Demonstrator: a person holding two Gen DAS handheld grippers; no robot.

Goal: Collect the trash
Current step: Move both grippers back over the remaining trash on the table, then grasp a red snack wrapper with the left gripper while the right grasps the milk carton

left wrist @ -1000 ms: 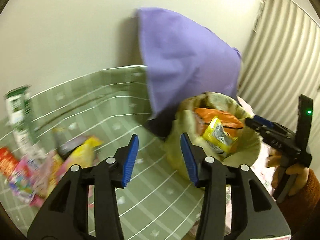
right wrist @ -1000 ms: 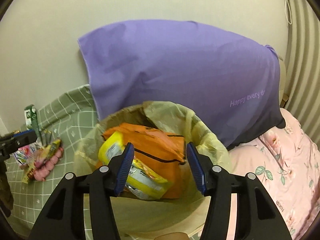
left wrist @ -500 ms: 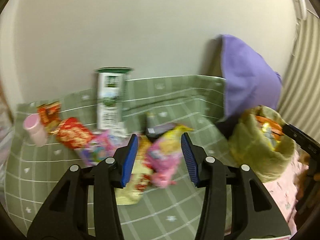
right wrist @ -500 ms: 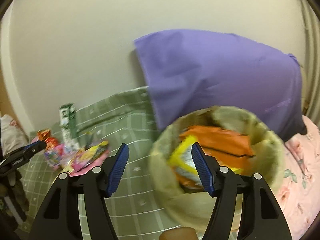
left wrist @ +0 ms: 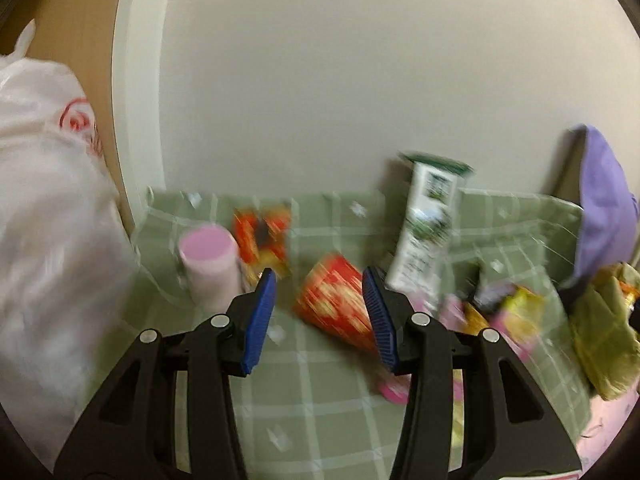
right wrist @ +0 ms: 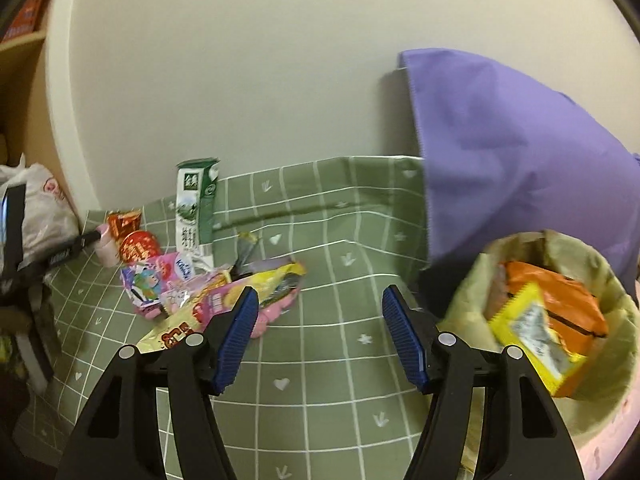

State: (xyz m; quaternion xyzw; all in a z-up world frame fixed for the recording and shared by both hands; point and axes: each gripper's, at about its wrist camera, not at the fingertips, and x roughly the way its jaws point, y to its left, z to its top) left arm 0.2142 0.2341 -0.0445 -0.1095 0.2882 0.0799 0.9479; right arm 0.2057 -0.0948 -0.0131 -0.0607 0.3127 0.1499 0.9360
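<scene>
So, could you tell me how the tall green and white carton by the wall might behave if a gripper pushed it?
The carton stands upright, tall and narrow, so a push near its top would probably tip it. Its top looks torn open, so it is likely empty and light. It stands on soft green checked cloth, which probably makes it less steady.
</scene>
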